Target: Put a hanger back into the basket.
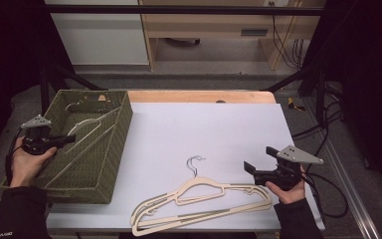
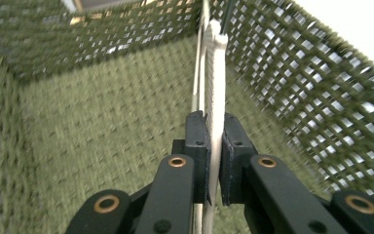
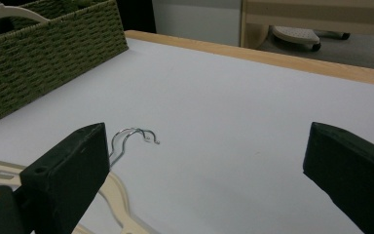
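Cream hangers (image 1: 199, 201) unlabelled — left gripper (image 1: 68, 139) grips basket hanger (image 2: 215, 97).

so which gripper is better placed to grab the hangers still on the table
Right. The right gripper hangs open beside the cream hangers on the table, while the left gripper is shut on a hanger inside the green woven basket.

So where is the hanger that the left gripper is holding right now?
In the high view the hanger lies inside the green basket at the table's left side, and the left gripper is shut on it there.
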Demonstrator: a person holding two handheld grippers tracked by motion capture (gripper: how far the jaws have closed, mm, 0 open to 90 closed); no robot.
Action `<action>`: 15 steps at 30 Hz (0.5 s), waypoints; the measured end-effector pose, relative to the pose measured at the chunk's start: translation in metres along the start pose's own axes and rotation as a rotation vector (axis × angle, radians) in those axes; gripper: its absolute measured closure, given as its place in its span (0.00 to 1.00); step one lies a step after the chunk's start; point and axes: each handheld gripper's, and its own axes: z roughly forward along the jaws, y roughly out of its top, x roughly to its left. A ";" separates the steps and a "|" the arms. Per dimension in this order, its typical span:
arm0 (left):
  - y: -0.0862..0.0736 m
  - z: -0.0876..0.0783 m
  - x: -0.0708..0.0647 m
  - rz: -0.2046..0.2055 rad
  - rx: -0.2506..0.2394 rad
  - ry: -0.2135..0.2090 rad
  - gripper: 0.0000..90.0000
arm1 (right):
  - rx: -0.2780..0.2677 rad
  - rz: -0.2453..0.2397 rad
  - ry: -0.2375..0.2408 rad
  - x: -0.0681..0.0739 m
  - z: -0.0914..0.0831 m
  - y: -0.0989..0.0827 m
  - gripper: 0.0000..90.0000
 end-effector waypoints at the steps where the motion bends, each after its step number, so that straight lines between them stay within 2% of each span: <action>1: -0.001 -0.001 0.001 -0.010 0.004 0.006 0.93 | 0.000 -0.001 0.001 0.000 0.000 0.000 0.04; 4: -0.006 -0.004 0.005 -0.030 0.018 0.038 0.89 | 0.003 0.000 0.002 0.001 0.001 0.000 0.04; 6: -0.009 -0.005 0.009 -0.058 0.028 0.071 0.84 | 0.004 -0.001 0.002 0.001 0.002 -0.001 0.04; 9: -0.013 -0.007 0.014 -0.098 0.030 0.083 0.80 | 0.008 -0.003 0.004 0.002 0.003 -0.001 0.04; 12: -0.015 -0.008 0.016 -0.116 0.042 0.112 0.76 | 0.011 -0.002 0.005 0.002 0.004 -0.001 0.04; 14: -0.016 -0.007 0.018 -0.121 0.065 0.128 0.70 | 0.011 -0.002 0.006 0.002 0.004 -0.001 0.04; 15: -0.016 -0.006 0.018 -0.137 0.076 0.129 0.66 | 0.011 -0.002 0.006 0.002 0.004 -0.001 0.04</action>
